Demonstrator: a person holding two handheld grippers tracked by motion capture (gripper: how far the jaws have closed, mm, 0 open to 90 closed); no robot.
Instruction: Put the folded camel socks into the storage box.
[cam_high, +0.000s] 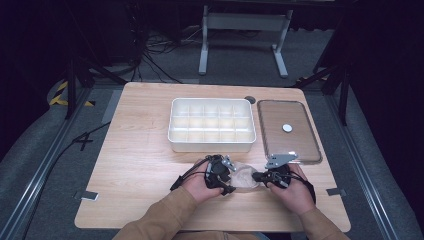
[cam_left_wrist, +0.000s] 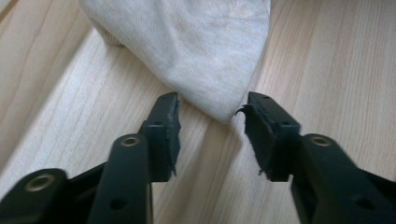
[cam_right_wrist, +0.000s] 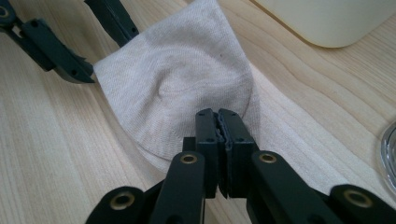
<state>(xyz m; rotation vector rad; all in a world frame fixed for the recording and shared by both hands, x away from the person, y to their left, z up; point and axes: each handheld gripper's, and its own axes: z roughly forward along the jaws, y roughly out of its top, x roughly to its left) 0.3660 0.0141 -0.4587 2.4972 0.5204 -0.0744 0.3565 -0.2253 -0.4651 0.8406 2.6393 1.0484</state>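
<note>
Beige cloth (cam_right_wrist: 187, 74) pinched by right hand-held gripper (cam_right_wrist: 222, 122).

The wooden table (cam_high: 140, 165) carries a white divided tray (cam_high: 211, 125) at its centre, a clear lid (cam_high: 288, 131) at 3 o'clock, a beige cloth (cam_high: 243, 177) at 6 o'clock.

cloth (cam_left_wrist: 187, 42): top cut off | lid (cam_right_wrist: 390, 156): mostly cropped

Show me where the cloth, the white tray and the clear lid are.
cloth (cam_right_wrist: 177, 88), right gripper view, middle of the fabric
white tray (cam_high: 212, 146), high view, its near wall
clear lid (cam_high: 280, 114), high view, bare part left of its white knob
</note>
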